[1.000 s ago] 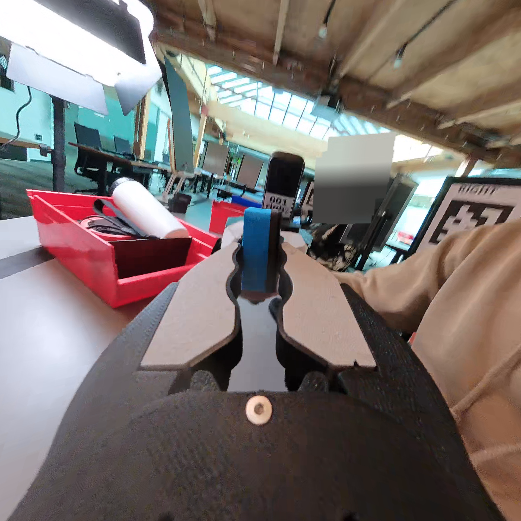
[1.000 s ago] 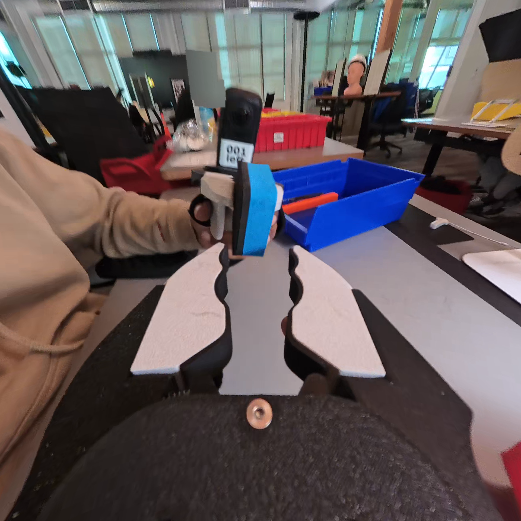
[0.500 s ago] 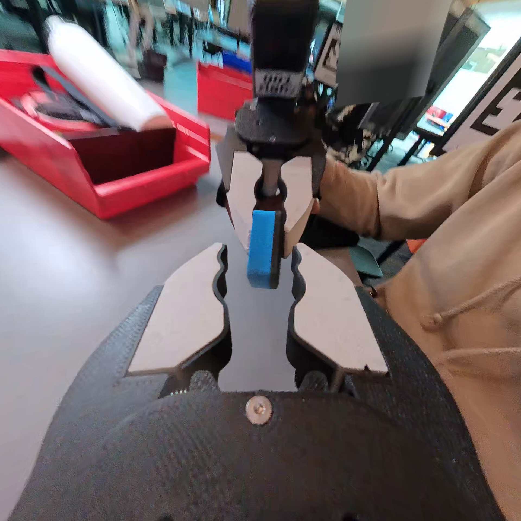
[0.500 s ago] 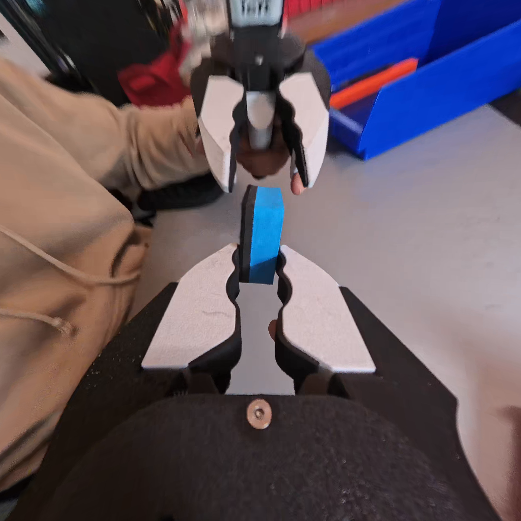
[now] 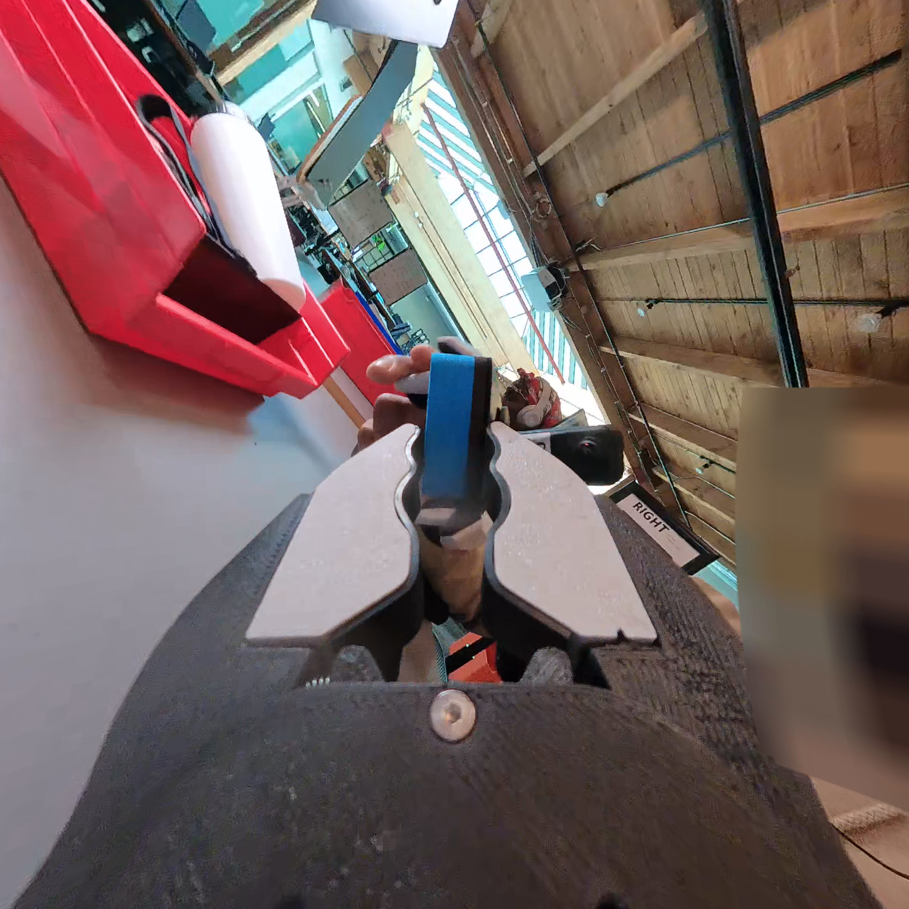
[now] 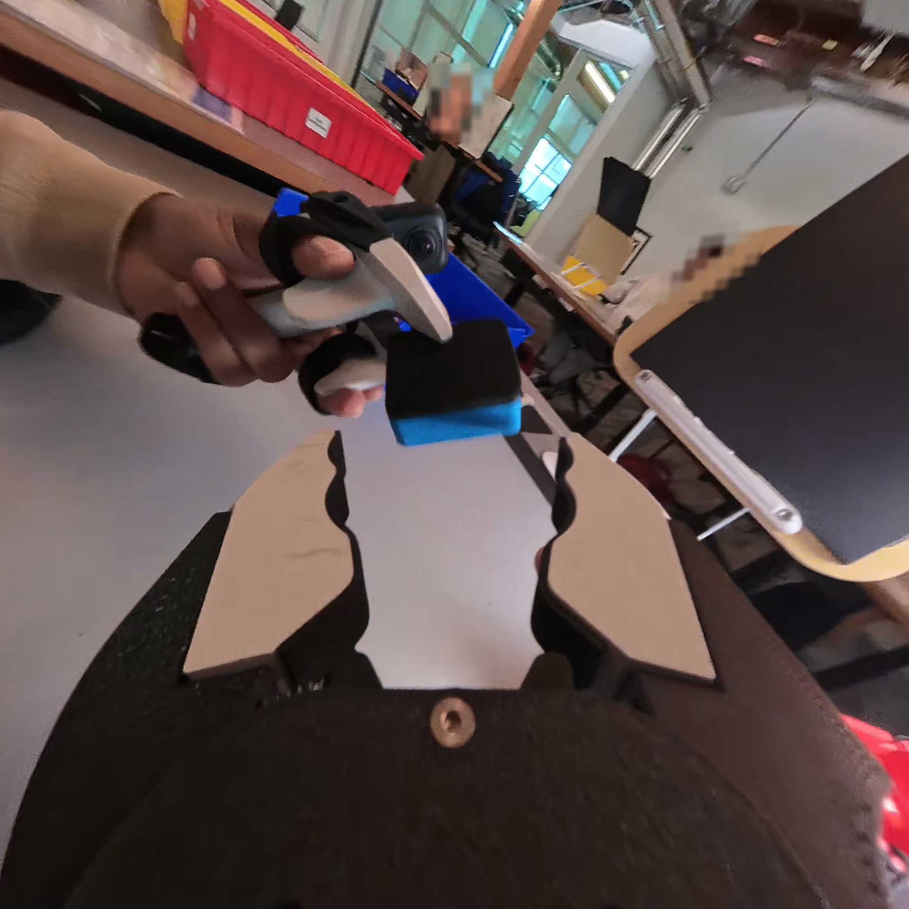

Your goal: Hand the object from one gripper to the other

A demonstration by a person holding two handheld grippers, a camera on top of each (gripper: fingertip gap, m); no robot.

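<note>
Your left gripper (image 5: pixel 452 442) has its fingers drawn in tight on the blue and black foam block (image 5: pixel 450 428), which stands edge-on between the tips with most of its length poking out past them; in the right wrist view that same block (image 6: pixel 452 383) hangs out from the left gripper (image 6: pixel 413 344) in mid-air, just ahead of your right gripper (image 6: pixel 450 442), whose fingers are spread wide with nothing between them; so the block belongs to the left side alone for now. The hold looks shallow, near one end, so I judge a bump from the right fingers could pivot the block or knock it free; it would drop to the grey table (image 6: pixel 123 442) below. From the right side the block presents its broad black face tilted, not edge-on; close on it like that and the right fingers may catch a corner and squeeze it out sideways, foam being soft and springy; turn one wrist so the faces meet flat. The worst slip is timing: ease the left fingers off before the right ones have bitten and the block falls. The picture is smeared with motion, so slow down; the red bin (image 5: pixel 98 206) and its white bottle (image 5: pixel 241 196) stand well clear and should not trouble you.
</note>
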